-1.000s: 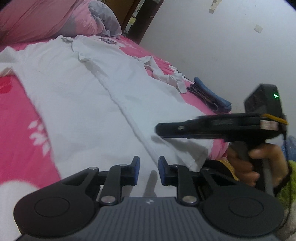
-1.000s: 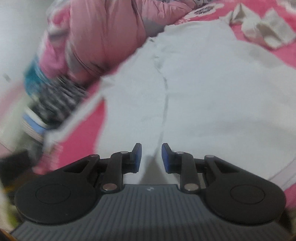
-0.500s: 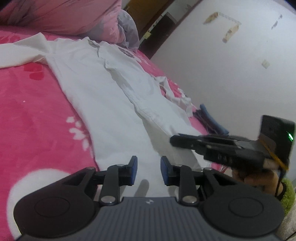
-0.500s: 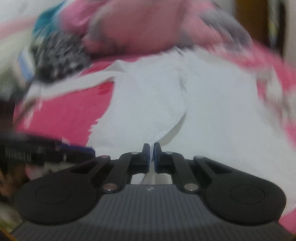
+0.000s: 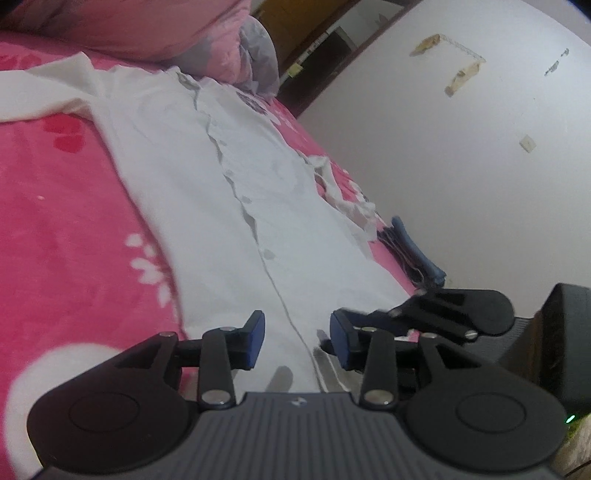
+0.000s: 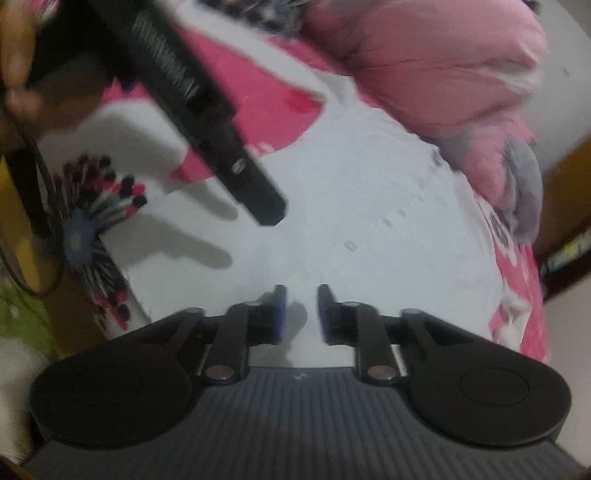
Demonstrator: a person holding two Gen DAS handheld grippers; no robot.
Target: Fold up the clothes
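A white button shirt (image 5: 207,184) lies spread flat on a pink flowered bed cover (image 5: 55,221), collar far, hem near. My left gripper (image 5: 295,341) is open, low over the shirt's near hem by the front placket. My right gripper (image 6: 299,314) is open with a narrow gap, just above the white shirt (image 6: 362,221). It shows from the side in the left wrist view (image 5: 436,317), close to the right of my left fingers. The left gripper's body (image 6: 207,122) crosses the upper left of the right wrist view.
A pink quilt (image 5: 129,29) is piled at the bed's far end. A crumpled white cloth (image 5: 347,192) and folded dark blue clothes (image 5: 413,254) lie along the bed's right edge by the white wall (image 5: 461,166). A dark doorway (image 5: 325,44) stands beyond.
My left gripper has opened wider and dropped toward the hem. My right gripper, shut half a second ago, has opened and swung in beside the left one.
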